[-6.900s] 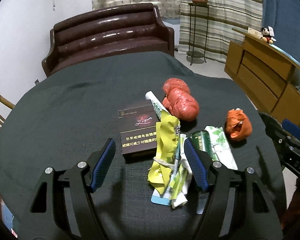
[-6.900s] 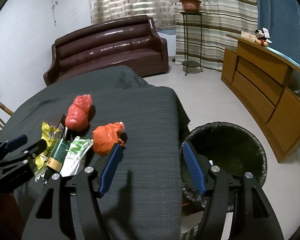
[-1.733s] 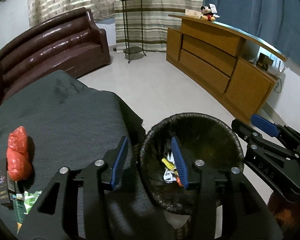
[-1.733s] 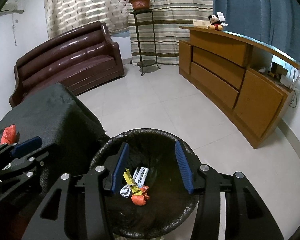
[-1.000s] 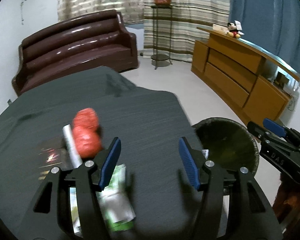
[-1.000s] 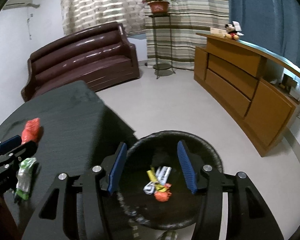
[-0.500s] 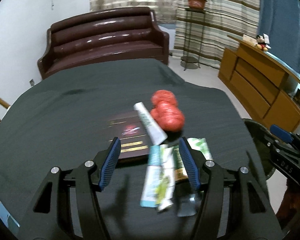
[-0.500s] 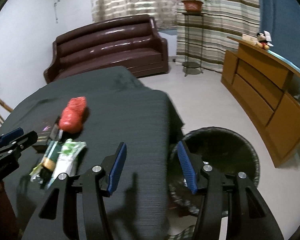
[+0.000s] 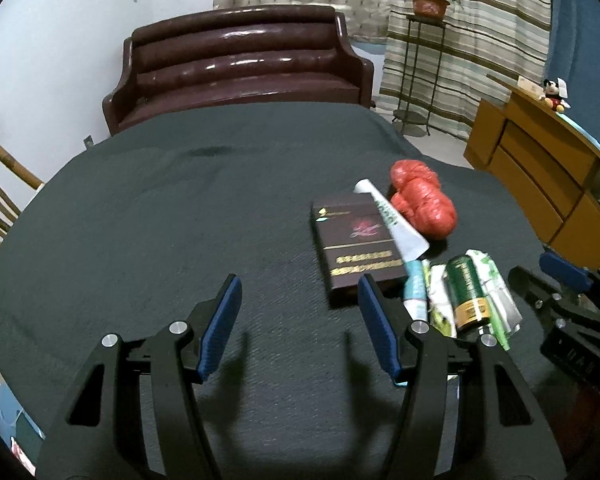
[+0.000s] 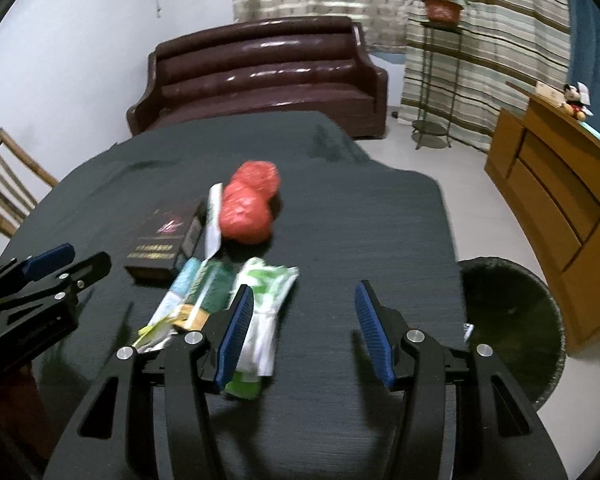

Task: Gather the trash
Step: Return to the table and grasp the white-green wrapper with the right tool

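Both grippers (image 9: 300, 324) (image 10: 304, 330) agape — above littered table (image 9: 160, 208)

**Hidden and unclear parts**

The trash bin (image 10: 512, 320) at four o'clock has its contents lost in shadow. The right gripper's left finger covers part of the green-white wrapper (image 10: 266, 300). The box's (image 9: 356, 246) gold lettering is unreadable.

Dark grey cloth covers the bench (image 9: 148, 216). On it lie a red crumpled bag (image 9: 422, 204), a maroon box (image 9: 356, 246) with gold lettering, a green can (image 9: 468, 288) and white-green wrappers (image 10: 266, 300). The fingers (image 9: 220, 326) carry blue pads.
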`<state>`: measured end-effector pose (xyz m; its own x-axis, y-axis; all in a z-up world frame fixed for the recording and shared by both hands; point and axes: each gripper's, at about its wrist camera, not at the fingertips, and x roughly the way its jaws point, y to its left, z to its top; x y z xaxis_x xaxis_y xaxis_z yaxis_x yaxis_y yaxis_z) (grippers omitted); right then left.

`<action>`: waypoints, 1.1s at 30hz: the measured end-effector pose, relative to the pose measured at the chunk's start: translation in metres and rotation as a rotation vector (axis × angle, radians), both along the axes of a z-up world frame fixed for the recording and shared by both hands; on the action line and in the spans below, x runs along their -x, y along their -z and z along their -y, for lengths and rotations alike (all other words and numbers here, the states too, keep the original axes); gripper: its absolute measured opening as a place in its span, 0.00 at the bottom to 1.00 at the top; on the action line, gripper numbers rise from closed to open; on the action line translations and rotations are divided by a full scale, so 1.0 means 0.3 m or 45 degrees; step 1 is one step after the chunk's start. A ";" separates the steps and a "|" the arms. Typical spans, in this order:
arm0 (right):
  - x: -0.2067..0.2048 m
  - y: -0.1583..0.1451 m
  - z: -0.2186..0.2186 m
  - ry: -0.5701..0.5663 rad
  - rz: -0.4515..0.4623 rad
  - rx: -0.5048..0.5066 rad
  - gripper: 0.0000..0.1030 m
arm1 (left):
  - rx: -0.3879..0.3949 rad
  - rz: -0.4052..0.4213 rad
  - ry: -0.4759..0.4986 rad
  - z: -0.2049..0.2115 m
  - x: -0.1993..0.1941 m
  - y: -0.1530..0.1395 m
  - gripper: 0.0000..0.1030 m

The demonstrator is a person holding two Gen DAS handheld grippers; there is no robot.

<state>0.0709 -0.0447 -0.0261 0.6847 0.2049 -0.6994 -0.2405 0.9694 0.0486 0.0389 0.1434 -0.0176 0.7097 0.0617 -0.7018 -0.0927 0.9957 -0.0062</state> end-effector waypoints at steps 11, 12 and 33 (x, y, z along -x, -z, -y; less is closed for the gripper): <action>-0.002 0.040 -0.066 -0.036 -0.058 0.046 0.52 | 0.044 -0.026 0.019 -0.017 0.000 0.036 0.57; -0.003 0.045 -0.069 -0.041 -0.068 0.043 0.52 | 0.048 -0.029 0.021 -0.018 0.000 0.039 0.57; -0.005 0.052 0.021 0.034 -0.069 0.022 0.31 | 0.052 -0.112 0.144 0.065 -0.045 0.094 0.57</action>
